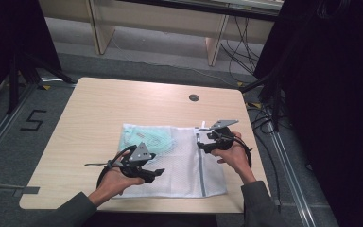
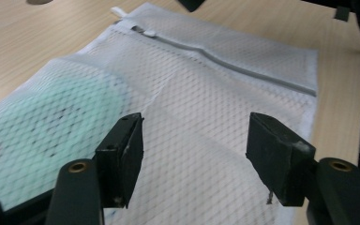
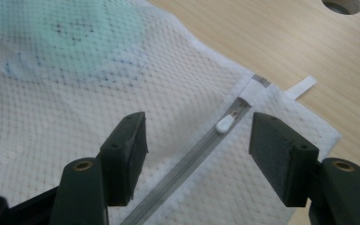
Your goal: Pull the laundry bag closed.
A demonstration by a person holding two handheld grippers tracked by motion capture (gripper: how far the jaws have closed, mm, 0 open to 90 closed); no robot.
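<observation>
1. Presently, a white mesh laundry bag [image 1: 179, 161] is lying flat on the wooden table [image 1: 99, 109], toward the near edge, with a pale green item [image 1: 151, 140] showing through the mesh at its far left part.
2. A grey zipper [image 1: 201, 165] is running along the bag's right portion; in the right gripper view its white pull tab [image 3: 225, 123] is sitting near the far end of the track, close to a small white loop [image 3: 302, 87] sticking out over the table.
3. The left gripper [image 1: 157, 173] is hovering over the bag's near left area. In its own view the jaws are standing spread apart with bare mesh [image 2: 197, 140] lying between and beyond them, gripping nothing; the green item [image 2: 51, 122] is lying left of the left jaw.
4. The right gripper [image 1: 201, 144] is poised at the zipper's far end. Its jaws are parted, straddling the zipper line [image 3: 187, 161], with the pull tab lying between and just ahead of them, not pinched.
5. A round grommet hole [image 1: 194, 98] is sitting in the table beyond the bag.
</observation>
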